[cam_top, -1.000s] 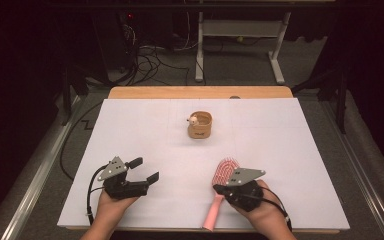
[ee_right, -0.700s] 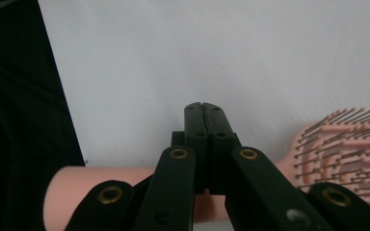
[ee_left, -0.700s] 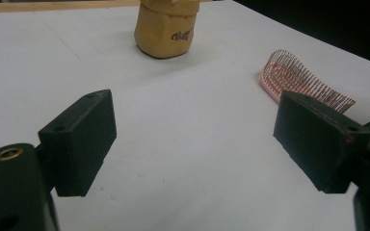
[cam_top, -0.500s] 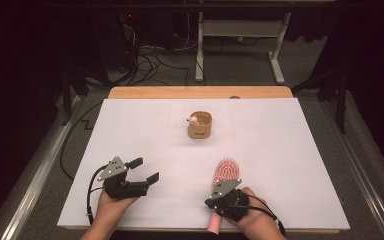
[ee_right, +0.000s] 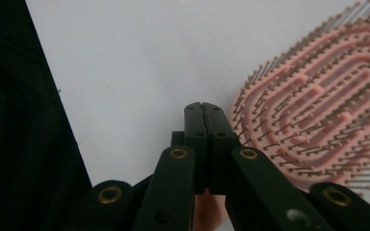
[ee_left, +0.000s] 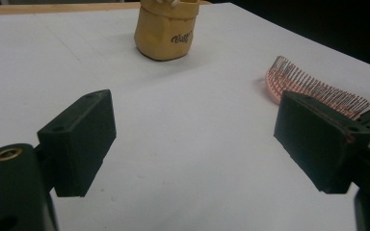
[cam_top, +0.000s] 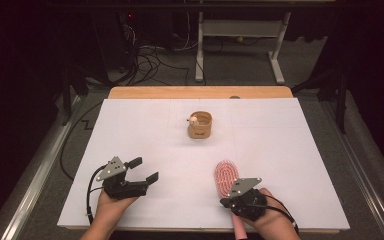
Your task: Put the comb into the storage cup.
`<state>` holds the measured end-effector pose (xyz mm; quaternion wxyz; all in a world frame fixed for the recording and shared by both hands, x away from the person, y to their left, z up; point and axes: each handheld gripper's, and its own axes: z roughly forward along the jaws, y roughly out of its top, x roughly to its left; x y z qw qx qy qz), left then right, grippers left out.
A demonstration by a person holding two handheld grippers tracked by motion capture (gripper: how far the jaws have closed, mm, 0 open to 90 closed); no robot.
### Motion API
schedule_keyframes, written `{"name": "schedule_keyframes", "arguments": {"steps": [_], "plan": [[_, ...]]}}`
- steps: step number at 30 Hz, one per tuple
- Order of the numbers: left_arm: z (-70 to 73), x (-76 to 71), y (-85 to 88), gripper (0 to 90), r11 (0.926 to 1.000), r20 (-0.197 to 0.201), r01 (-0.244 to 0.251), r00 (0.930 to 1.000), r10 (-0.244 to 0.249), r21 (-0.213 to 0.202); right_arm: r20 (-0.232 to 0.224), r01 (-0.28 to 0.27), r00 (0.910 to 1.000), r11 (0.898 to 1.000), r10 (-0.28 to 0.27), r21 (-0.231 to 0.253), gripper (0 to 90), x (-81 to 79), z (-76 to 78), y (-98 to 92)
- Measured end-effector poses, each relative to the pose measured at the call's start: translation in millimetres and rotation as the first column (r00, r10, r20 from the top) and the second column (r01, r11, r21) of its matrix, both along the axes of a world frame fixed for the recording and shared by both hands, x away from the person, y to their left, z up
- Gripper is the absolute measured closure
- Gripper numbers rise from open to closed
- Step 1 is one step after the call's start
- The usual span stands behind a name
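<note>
High view showed a white table (cam_top: 145,130) with a tan cup (cam_top: 200,125) standing near its far middle, and a pink brush (cam_top: 226,176) lying bristles-up at the near right, its handle running toward the near edge under the right hand. The right gripper (cam_top: 228,201) sat over the handle end, just beside the bristle head; in the right gripper view its jaws were pressed fully together with nothing between them, the pink handle showing just below and behind them. The likely trouble was this: closed jaws lowered onto the handle could only push or tip the brush, and it might slide or roll off the near edge; they would need to open first. The left gripper (cam_top: 144,170) rested well apart at the near left, jaws wide apart and empty over bare table, pads (ee_left: 84,139) touching nothing.
</note>
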<state>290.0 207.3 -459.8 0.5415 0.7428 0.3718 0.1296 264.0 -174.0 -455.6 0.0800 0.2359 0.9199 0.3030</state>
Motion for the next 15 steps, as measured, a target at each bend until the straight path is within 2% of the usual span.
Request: {"name": "schedule_keyframes", "arguments": {"steps": [3, 15], "plan": [[-0.1, 0.2, 0.1, 15.6, 1.0000, -0.001, -0.001, 1.0000, 0.001, -0.001, -0.001, 0.023, 0.9997, 1.000, -0.023, -0.009, 90.0, 1.6, 0.9, -10.0], [0.3, 0.0, 0.8, 15.5, 1.0000, 0.004, -0.003, 1.0000, 0.003, -0.002, 0.014, 0.063, 0.9980, 0.998, -0.062, -0.028, 90.0, 6.0, 3.0, -26.4]]}}
